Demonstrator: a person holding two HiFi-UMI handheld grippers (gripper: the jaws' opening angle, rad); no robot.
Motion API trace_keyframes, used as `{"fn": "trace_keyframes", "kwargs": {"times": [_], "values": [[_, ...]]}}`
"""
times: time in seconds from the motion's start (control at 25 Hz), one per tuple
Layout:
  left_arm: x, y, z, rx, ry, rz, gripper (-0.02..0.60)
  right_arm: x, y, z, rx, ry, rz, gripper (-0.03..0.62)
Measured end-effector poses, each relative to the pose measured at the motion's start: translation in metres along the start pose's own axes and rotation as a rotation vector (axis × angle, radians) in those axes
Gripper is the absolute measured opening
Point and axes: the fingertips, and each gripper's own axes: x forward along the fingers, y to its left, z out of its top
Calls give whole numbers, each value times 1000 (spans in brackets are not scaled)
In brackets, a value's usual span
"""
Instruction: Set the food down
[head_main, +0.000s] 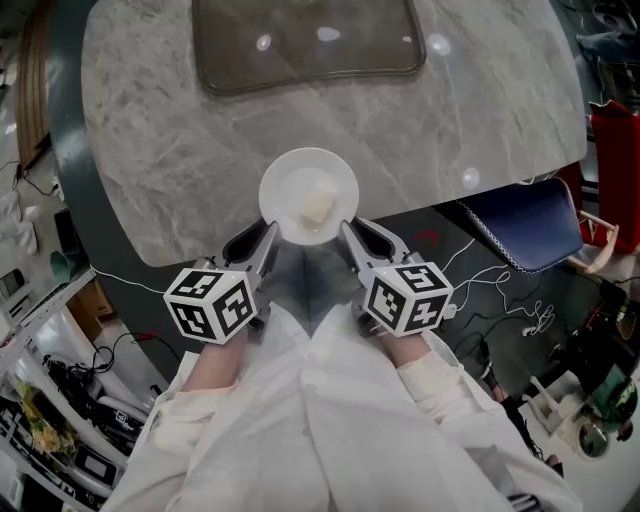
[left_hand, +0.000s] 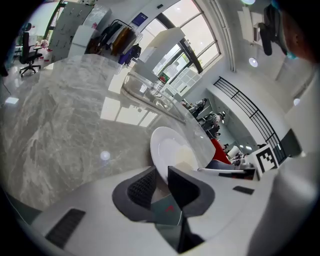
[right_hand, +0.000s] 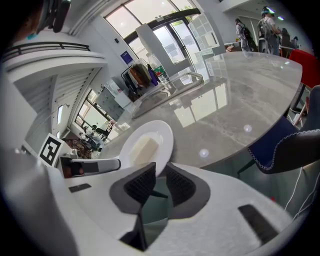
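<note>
A white plate (head_main: 308, 190) with a pale block of food (head_main: 318, 208) on it hangs over the near edge of the grey marble table (head_main: 180, 130). My left gripper (head_main: 268, 238) is shut on the plate's near left rim, and my right gripper (head_main: 350, 236) is shut on its near right rim. In the left gripper view the plate (left_hand: 167, 150) stands between the jaws of the left gripper (left_hand: 161, 182), with the food (left_hand: 184, 159) on it. The right gripper view shows the plate (right_hand: 147, 142) pinched by the right gripper (right_hand: 159, 179), food (right_hand: 142, 149) lying in the middle.
A glass tray (head_main: 305, 40) lies at the far side of the table. A blue chair (head_main: 530, 222) stands at the right, close to the table edge, with a red object (head_main: 615, 150) beyond it. Cables and clutter cover the floor at both sides.
</note>
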Motion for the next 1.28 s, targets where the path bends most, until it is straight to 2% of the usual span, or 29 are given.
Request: {"fn": "trace_keyframes", "kwargs": {"times": [0.24,0.6,1.04,1.28], "values": [[-8,4,3,-25,-21,0,76,2,8,6,14,-19,9,52],[-29,0,38,66,-88,-39,75,-1,32,29,21,-89,22,52],[-47,4,71,88,-150,-66,74,2,57,57,-23,-141,49,52],[-33,-7,90,76,-172,-70,74,3,45,89,-65,-144,65,51]]}}
